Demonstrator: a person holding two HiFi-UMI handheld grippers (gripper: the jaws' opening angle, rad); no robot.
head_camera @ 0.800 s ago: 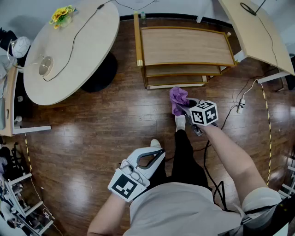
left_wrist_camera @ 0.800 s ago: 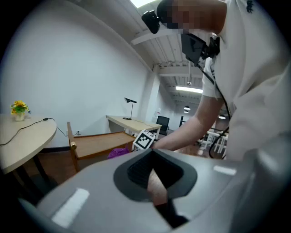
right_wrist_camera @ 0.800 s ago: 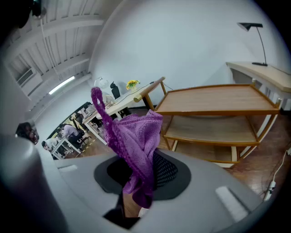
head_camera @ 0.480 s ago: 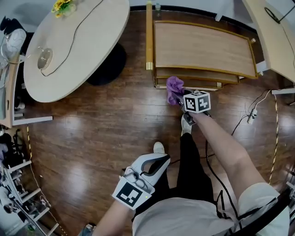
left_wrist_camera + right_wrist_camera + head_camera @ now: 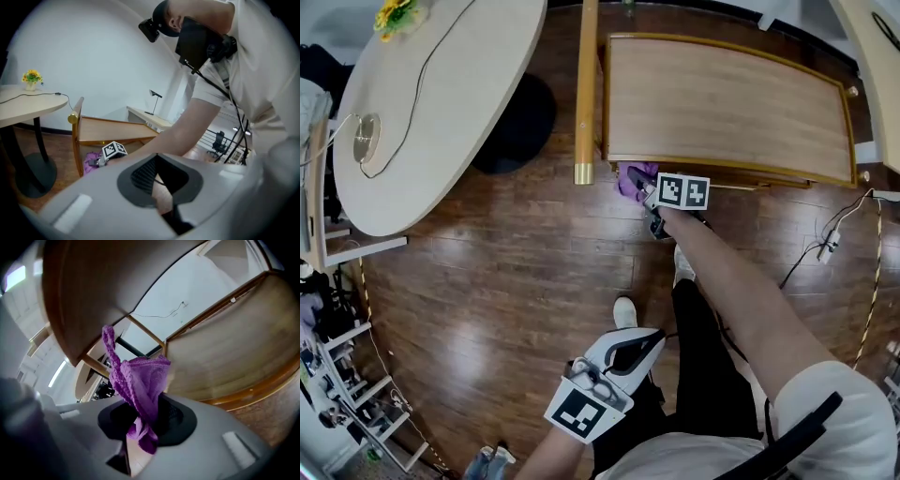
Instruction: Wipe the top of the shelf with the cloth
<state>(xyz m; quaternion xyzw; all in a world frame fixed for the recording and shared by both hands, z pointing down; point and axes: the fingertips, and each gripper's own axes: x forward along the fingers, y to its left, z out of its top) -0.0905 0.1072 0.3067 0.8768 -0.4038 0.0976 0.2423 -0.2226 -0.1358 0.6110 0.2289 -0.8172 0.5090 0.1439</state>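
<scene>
The wooden shelf (image 5: pixel 722 94) stands ahead of me, its flat top bare. My right gripper (image 5: pixel 639 185) is shut on a purple cloth (image 5: pixel 632 176) and hangs just off the front left edge of the shelf top. In the right gripper view the bunched cloth (image 5: pixel 140 376) sticks up from the right gripper (image 5: pixel 143 416), with the shelf top (image 5: pixel 243 343) close beyond it. My left gripper (image 5: pixel 652 337) is shut with nothing in it, low by my body. The left gripper view shows the shelf (image 5: pixel 112 131) and the cloth (image 5: pixel 91 161) from the side.
A round table (image 5: pixel 422 103) with a cable and yellow flowers (image 5: pixel 394 14) stands to the left. A gold-capped wooden post (image 5: pixel 585 94) runs along the shelf's left side. Cables (image 5: pixel 825 248) trail on the floor at right, and another tabletop (image 5: pixel 881 47) is at the upper right.
My right gripper has carried the cloth forward and up to the shelf's front left edge. The whole view has shifted closer to the shelf. The left gripper has stayed by my body.
</scene>
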